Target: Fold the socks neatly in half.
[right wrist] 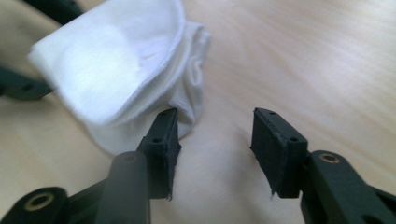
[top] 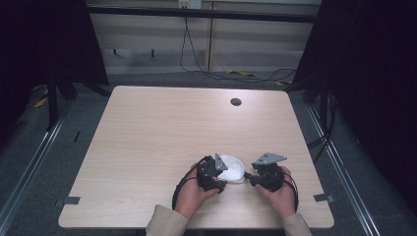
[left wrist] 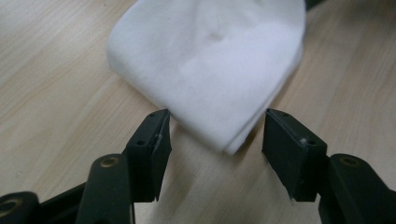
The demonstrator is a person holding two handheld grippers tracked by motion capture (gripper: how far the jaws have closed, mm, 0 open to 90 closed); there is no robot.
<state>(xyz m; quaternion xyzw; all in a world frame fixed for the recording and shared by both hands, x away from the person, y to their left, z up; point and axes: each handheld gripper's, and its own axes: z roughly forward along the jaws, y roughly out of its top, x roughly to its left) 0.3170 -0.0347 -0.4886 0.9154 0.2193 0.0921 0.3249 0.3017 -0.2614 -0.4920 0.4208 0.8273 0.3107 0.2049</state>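
A folded white cloth [top: 233,168] lies on the wooden table [top: 162,132] near its front edge, between my two grippers. My left gripper [top: 220,178] is at the cloth's left side and stands open. In the left gripper view [left wrist: 217,135] a folded corner of the cloth [left wrist: 210,60] reaches into the gap between the jaws. My right gripper [top: 249,177] is at the cloth's right side, also open. In the right gripper view [right wrist: 215,135] the cloth [right wrist: 116,70] lies to the left, its layered edge against the left jaw, with bare wood between the jaws.
A dark round cable hole [top: 236,102] sits near the table's far right. Black cables [top: 216,73] run across the floor behind the table. Dark frames stand on both sides. The left gripper's black jaw [right wrist: 21,86] shows beyond the cloth in the right gripper view.
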